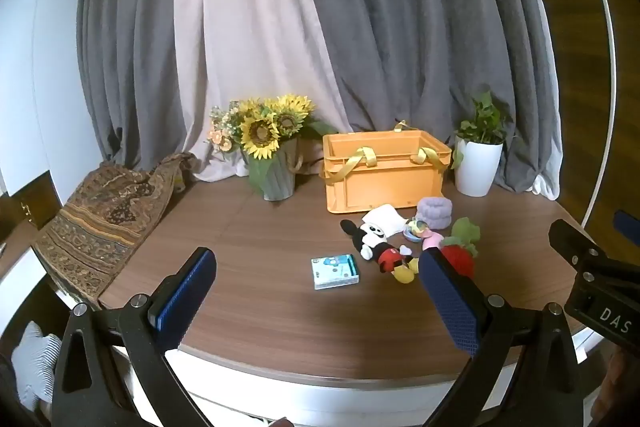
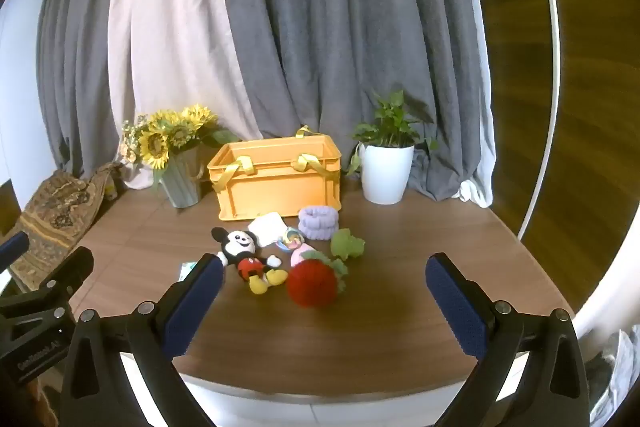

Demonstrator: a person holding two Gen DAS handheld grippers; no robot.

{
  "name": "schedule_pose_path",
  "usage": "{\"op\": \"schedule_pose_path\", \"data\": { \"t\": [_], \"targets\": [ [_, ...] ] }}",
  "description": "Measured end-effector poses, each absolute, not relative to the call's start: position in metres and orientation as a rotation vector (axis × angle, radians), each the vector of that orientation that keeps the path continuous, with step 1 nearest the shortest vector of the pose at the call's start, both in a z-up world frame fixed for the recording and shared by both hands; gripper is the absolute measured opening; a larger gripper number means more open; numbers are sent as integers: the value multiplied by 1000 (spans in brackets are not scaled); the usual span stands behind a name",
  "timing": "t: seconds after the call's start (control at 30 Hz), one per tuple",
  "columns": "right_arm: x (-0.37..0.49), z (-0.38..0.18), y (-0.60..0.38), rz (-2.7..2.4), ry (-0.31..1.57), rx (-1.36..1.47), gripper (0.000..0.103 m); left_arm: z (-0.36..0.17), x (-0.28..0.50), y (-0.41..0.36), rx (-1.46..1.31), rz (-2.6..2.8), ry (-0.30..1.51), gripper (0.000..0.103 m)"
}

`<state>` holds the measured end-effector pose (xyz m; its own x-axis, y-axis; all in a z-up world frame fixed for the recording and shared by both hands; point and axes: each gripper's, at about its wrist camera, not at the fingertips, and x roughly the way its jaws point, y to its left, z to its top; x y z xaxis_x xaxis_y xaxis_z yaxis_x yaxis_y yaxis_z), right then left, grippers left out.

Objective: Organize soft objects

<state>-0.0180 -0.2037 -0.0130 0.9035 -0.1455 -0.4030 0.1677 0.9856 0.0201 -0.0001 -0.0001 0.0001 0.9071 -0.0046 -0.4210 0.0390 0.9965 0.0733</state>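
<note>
My right tongs [image 2: 324,281], open and empty like my left tongs [image 1: 316,275], probably sit nearest the red knitted strawberry plush [image 2: 312,283], straight ahead.

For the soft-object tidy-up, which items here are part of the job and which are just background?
Job items:
Mickey plush
red knitted strawberry
purple scrunchie
green soft toy
white cloth
orange crate

Just lying about:
sunflower vase
potted plant
patterned cloth
small blue box
</note>
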Motion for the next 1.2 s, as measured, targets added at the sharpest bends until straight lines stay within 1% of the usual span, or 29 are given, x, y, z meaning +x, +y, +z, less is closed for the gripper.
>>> {"op": "schedule_pose_path", "data": {
  "t": [0.53, 1.2],
  "targets": [
    [-24, -8, -213, -182, 409, 88, 103, 6, -9, -4, 70, -37, 395, 103],
    [-23, -1, -207, -177, 408, 87, 103, 21, -8, 0, 66, -30, 395, 103]
  ]
}}
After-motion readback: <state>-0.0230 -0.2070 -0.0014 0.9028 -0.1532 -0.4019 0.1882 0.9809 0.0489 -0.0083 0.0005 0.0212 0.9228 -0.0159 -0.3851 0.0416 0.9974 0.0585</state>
